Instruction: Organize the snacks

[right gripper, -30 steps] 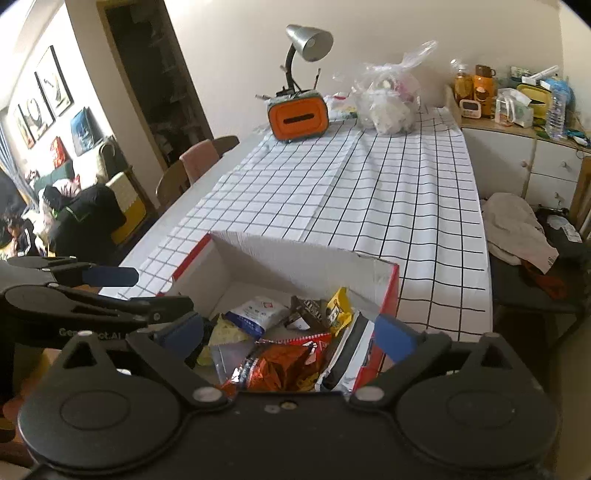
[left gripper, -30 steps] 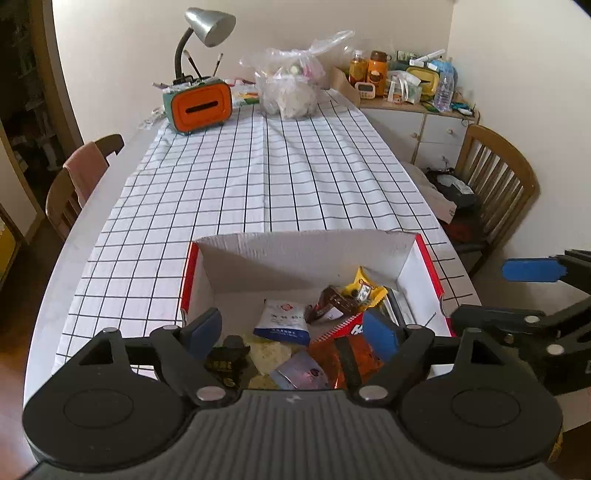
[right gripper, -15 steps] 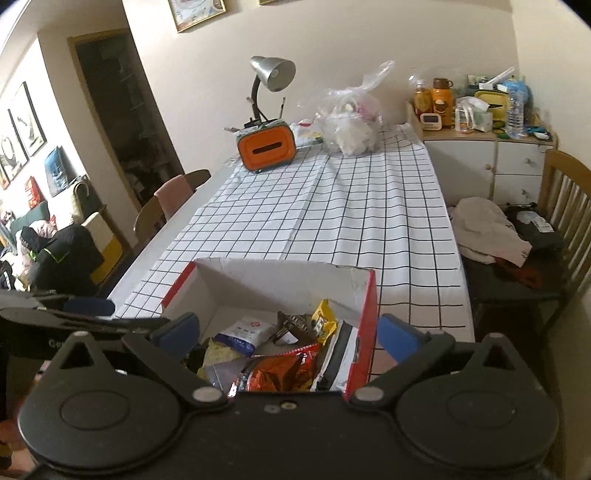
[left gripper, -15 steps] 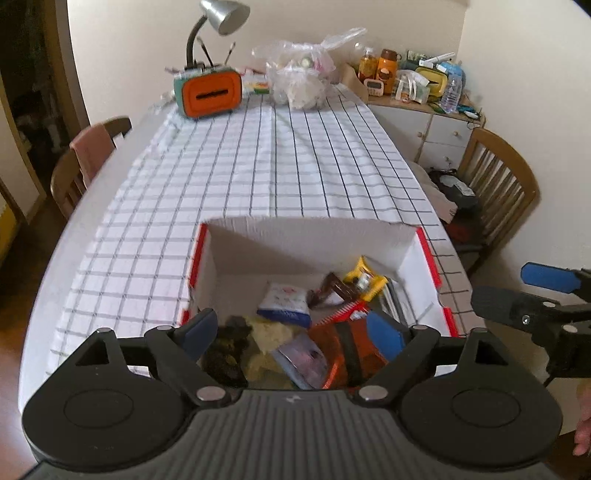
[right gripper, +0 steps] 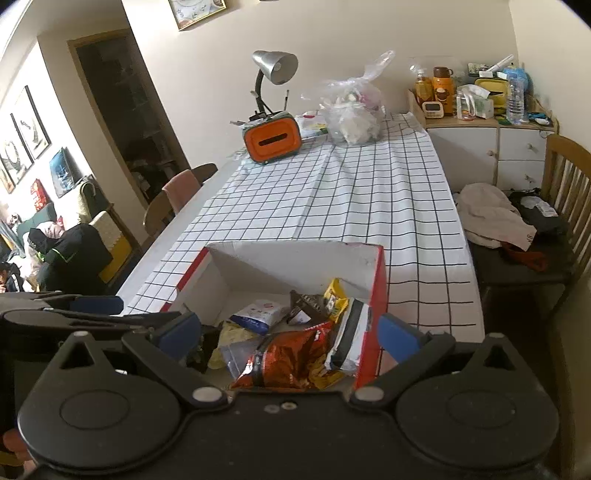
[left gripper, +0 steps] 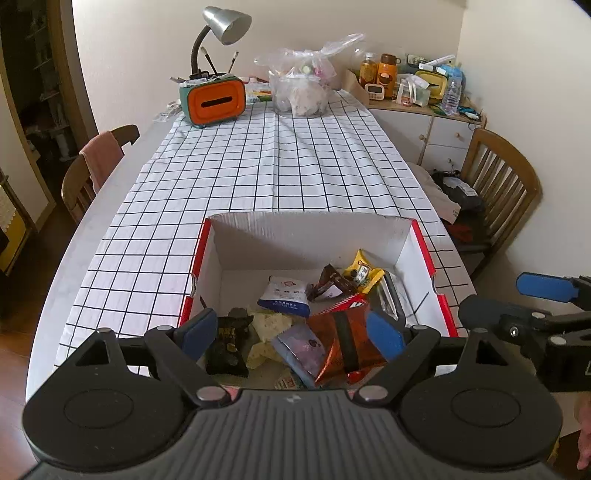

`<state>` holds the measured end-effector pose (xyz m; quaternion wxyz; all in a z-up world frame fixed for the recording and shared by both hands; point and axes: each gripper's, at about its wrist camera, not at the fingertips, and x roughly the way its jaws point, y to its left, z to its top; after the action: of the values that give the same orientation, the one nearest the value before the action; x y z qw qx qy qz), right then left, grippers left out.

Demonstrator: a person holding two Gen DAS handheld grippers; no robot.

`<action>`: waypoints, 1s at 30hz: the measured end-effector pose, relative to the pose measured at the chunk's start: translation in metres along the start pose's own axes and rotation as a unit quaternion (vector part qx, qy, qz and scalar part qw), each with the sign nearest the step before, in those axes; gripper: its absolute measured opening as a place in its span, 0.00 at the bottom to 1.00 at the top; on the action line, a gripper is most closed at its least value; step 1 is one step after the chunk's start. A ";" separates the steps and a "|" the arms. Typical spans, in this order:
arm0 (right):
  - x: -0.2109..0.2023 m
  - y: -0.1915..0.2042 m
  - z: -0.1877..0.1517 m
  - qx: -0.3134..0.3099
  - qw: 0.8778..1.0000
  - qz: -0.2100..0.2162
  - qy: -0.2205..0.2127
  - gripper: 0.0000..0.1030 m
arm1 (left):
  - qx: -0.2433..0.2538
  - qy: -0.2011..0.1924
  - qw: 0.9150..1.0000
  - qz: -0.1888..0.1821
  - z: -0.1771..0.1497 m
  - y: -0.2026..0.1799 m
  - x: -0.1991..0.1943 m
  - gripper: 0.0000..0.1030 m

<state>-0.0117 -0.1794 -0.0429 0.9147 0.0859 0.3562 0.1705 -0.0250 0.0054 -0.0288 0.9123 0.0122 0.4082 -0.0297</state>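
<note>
A white cardboard box point(left gripper: 314, 229) with red outer sides stands at the near end of the checked tablecloth point(left gripper: 273, 162). Inside lie loose snacks: an orange-red bag point(left gripper: 343, 339), a white and blue packet point(left gripper: 286, 297), a yellow packet point(left gripper: 364, 273), a brown packet point(left gripper: 330, 284) and a black packet point(left gripper: 229, 343). My left gripper point(left gripper: 290, 330) hovers open over the box's near side, nothing between its pads. My right gripper point(right gripper: 290, 330) is open above the box's point(right gripper: 295, 254) near right corner, over the orange-red bag point(right gripper: 291, 360) and a striped packet point(right gripper: 351, 332). Each gripper shows at the other view's edge.
At the table's far end stand an orange holder point(left gripper: 216, 99) with a desk lamp point(left gripper: 221, 26) and a full plastic bag point(left gripper: 303, 88). Wooden chairs flank the table, left point(left gripper: 96, 166) and right point(left gripper: 498, 184). A white cabinet point(left gripper: 424, 129) carries bottles.
Both grippers have drifted a little over the box. More of its contents shows in the left view, and the right view has rolled level. The snacks lie where they were.
</note>
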 end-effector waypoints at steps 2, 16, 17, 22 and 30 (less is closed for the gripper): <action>-0.002 0.000 0.000 0.000 1.000 -0.004 -0.003 1.00 | 0.001 -0.001 1.000 0.000 -0.001 -0.001 -0.002 0.86; -0.008 -0.003 -0.004 0.012 1.000 -0.007 -0.011 1.00 | 0.002 0.002 1.000 -0.005 -0.006 -0.003 -0.004 0.86; -0.008 -0.004 -0.004 0.012 1.000 -0.007 -0.010 1.00 | 0.002 0.003 1.000 -0.005 -0.006 -0.003 -0.004 0.86; -0.007 -0.004 -0.005 0.015 1.000 -0.008 -0.007 1.00 | 0.003 0.009 1.000 -0.007 -0.007 -0.003 -0.001 0.86; -0.002 -0.006 -0.005 0.024 1.000 -0.012 -0.003 1.00 | 0.005 0.011 1.000 -0.009 -0.007 -0.002 0.002 0.86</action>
<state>-0.0149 -0.1857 -0.0467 0.9153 0.1036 0.3587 0.1509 -0.0290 0.0041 -0.0351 0.9073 0.0131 0.4185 -0.0401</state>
